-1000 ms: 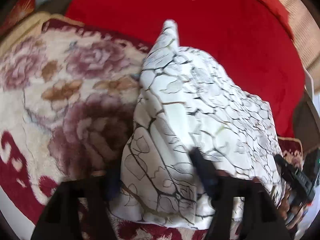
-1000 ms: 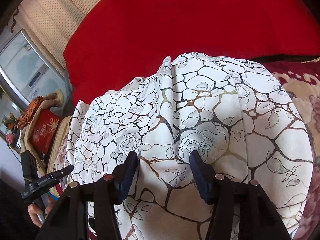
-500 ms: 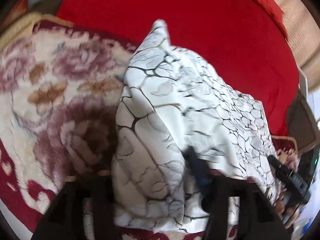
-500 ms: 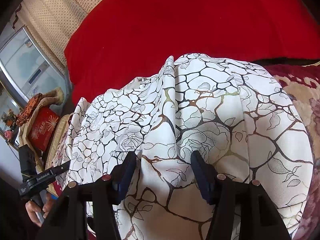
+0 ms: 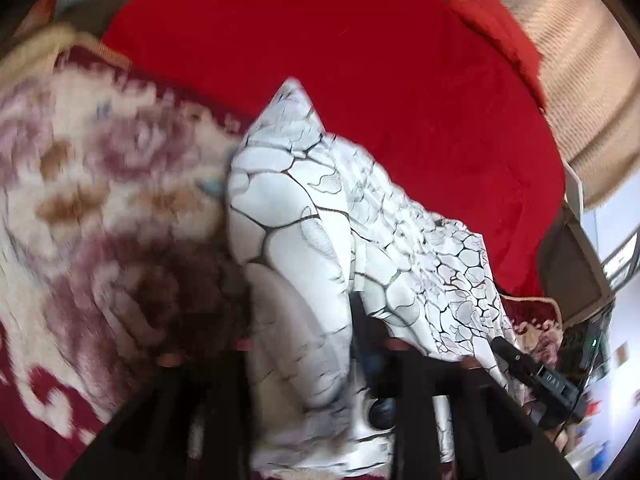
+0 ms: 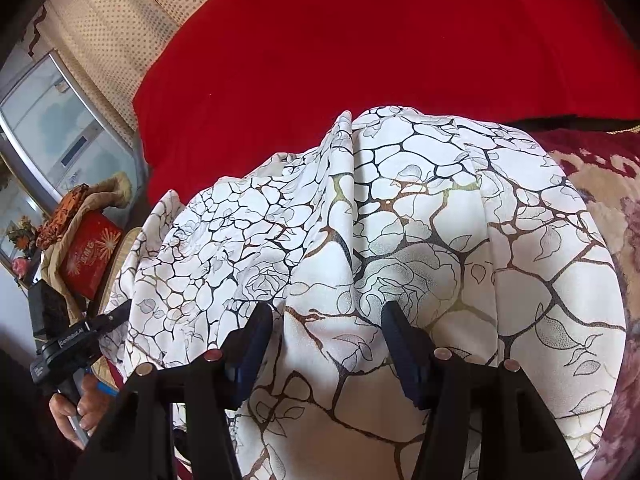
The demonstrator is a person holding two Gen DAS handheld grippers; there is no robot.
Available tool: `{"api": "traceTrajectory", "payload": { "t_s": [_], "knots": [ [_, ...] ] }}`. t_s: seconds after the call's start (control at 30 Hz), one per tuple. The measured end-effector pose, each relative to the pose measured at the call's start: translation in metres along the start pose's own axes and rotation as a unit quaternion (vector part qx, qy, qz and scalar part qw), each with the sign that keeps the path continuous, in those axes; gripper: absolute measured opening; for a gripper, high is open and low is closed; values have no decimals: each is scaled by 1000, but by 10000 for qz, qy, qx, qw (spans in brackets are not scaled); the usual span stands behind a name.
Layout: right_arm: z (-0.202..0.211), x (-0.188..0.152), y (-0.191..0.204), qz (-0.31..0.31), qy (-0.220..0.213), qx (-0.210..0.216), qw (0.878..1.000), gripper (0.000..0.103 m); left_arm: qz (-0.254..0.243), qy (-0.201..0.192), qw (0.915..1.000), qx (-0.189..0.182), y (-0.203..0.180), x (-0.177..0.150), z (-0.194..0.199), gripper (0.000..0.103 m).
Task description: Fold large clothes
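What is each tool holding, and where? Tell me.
Left tool pinches a bunched fold of the white garment; right tool straddles its cloth, grip unclear.

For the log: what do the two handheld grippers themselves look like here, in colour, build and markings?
Both are matte black two-finger tools. The right gripper has dark blue pads on black angular carriers with small round silver studs on top. The left gripper looks the same but is blurred. Seen from outside, the left gripper's black body carries small white lettering, too small to read. The bare hand shows no sleeve.
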State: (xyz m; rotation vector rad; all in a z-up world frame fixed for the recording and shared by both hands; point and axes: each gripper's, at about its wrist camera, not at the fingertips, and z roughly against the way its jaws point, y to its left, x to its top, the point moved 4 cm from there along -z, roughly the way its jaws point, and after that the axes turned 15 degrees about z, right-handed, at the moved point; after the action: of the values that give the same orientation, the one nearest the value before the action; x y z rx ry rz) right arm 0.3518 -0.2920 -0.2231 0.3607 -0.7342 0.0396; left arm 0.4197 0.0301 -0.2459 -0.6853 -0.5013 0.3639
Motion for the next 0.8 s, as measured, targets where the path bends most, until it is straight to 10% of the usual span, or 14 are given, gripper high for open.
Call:
{"api": "traceTrajectory", "payload": {
  "t_s": [0.1,0.23,0.47,0.8],
  "knots": [
    [1,0,1,37,4,-5,10000,61,-36,199,9997,-110,-2,-4,-9,66],
    [1,0,2,51,12,-39,10000,61,-177,-46,9996,-217,-8,-2,3,19],
    [4,1,-4,-165,-38,102,9998,61,-703,-598,9949,-398,-45,-14,30,14],
    [29,19,-41,-813,-237,633,9944,61,-3005,-463,9527,-44,-168,-128,-14,14]
  ]
}}
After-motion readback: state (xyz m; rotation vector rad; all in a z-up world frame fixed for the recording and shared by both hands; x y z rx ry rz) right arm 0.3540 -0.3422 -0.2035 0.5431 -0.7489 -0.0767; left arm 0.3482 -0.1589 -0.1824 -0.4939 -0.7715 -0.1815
